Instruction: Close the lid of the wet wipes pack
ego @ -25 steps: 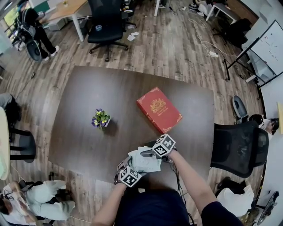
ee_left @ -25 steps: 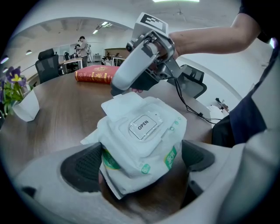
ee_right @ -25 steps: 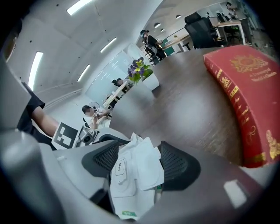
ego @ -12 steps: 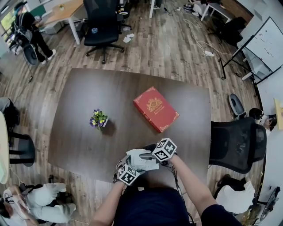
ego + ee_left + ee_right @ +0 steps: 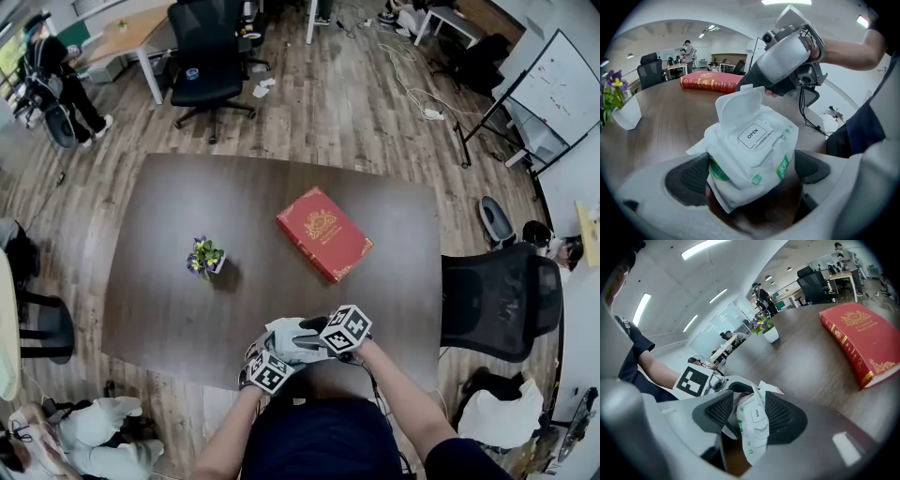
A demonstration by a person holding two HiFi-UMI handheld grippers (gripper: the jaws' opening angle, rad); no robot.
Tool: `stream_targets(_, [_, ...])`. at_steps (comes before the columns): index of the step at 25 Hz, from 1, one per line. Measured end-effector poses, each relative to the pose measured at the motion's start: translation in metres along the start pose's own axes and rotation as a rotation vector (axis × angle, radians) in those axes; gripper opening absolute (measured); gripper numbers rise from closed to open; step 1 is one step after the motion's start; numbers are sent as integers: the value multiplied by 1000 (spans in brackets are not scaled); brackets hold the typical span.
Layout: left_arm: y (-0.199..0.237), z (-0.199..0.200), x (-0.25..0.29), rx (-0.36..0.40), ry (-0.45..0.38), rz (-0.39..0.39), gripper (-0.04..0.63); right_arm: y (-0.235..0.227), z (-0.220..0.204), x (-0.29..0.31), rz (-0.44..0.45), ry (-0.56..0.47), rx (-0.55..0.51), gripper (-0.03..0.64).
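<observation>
At the six o'clock edge of the table (image 5: 187, 281), right in front of me, the wet wipes pack (image 5: 754, 154) sits between the two pads of my left gripper (image 5: 750, 172), which is clamped on its lower half from both sides and holds it tilted, raised off the wood. Its lid (image 5: 739, 104) stands flipped up at the pack's twelve o'clock end, hinged back, with the "OPEN" sticker bare just below it. My right gripper (image 5: 750, 417) comes in from two o'clock over that end. Its jaws have just been closing, and the pack's lid end now fills the narrow gap between its pads, pinched there; in the left gripper view one dark fingertip touches the lid's top edge.

Outward from the pack, a red book (image 5: 323, 232) lies flat on the table at about one o'clock, well apart. A small white pot of purple and yellow flowers (image 5: 205, 258) stands at ten o'clock. A black office chair (image 5: 502, 305) is just beside the table's three o'clock edge.
</observation>
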State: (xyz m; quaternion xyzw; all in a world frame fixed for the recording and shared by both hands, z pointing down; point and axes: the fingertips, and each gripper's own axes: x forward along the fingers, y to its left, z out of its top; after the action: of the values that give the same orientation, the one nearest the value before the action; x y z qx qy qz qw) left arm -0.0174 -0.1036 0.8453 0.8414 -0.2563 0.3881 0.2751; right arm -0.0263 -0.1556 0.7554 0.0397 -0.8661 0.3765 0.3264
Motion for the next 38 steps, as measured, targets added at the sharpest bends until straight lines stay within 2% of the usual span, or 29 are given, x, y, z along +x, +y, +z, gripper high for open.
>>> stream_targets(6, [0,-3,0,-1,4,1,561,9,-12,4,-4,3,12,229])
stream_targets(14, [-1,-2,-1,11,1,2,561,8,-41,12,-75,44,57,192])
stream_targets(16, [0,-2,-1,11,0,2,561,3,-48,13,-118,49,73,190])
stream_targets(20, [-1,-3,1,3,1,-1,561,-17,-58,11,-289,40,69,147])
stream_targets(23, [-1,-3,0,4,-2,1,561,-16,-61,14,-356,57,13,168])
stream_targets(29, [2,0,3,11,-18,6,561,-19,-62,22,-567,199,-249,192])
stream_targets(32, [-1,-2,2,9,-15,4,561,-18,-66,24,-588,237,-298,201])
stream_targets(38, [2,-1,4,20,-10,13,561,-24,-63,27,-583,269,-284,207])
